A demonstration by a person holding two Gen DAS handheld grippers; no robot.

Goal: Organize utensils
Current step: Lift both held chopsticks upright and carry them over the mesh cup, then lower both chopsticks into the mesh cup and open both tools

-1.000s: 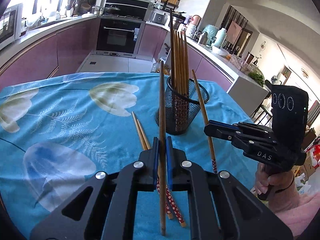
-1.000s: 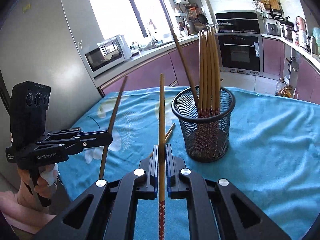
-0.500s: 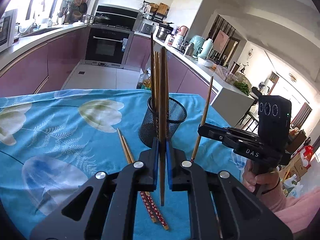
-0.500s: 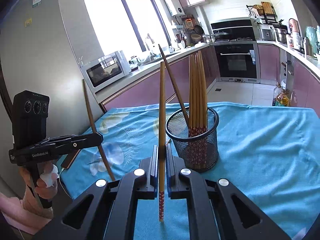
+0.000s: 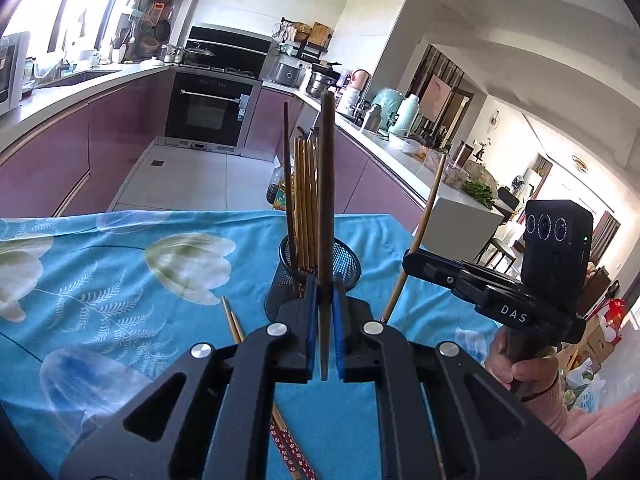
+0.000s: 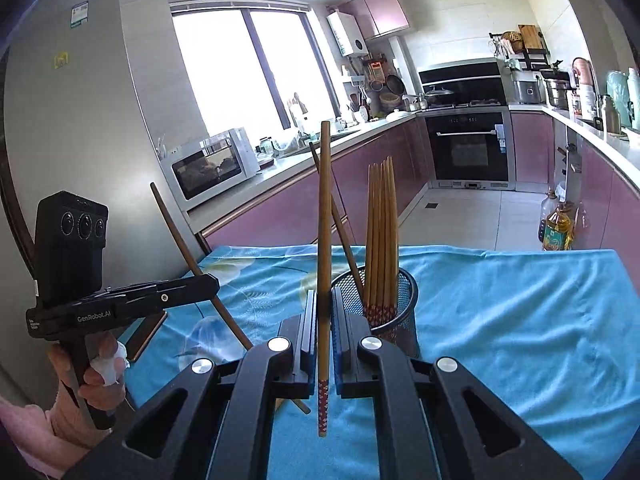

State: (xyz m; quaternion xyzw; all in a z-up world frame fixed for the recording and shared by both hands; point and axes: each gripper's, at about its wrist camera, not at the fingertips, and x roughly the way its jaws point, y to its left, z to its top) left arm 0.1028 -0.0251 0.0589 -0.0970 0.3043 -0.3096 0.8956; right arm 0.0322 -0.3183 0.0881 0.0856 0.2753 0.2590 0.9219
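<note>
My left gripper (image 5: pixel 324 292) is shut on a dark brown chopstick (image 5: pixel 326 200) that stands upright, in front of the black mesh cup (image 5: pixel 280 292). Several light wooden chopsticks (image 5: pixel 306 200) stand in that cup. My right gripper (image 6: pixel 324 308) is shut on a lighter chopstick (image 6: pixel 325 220) with a red patterned lower end, just left of the mesh cup (image 6: pixel 400 320). Each gripper shows in the other's view: the right gripper (image 5: pixel 406 260) at the right, the left gripper (image 6: pixel 214 286) at the left with its chopstick slanting. Two chopsticks (image 5: pixel 232 320) lie on the blue cloth.
The table wears a blue flowered cloth (image 5: pixel 120 280). A dark flat object (image 6: pixel 148 332) lies near its left edge. A person's hand (image 5: pixel 516 364) in a pink sleeve grips each handle. Purple kitchen cabinets, an oven (image 6: pixel 468 148) and a microwave (image 6: pixel 212 164) stand behind.
Both grippers have risen with their chopsticks still clamped, lifting the lower ends off the cloth. The cup and table now sit lower in both views.
</note>
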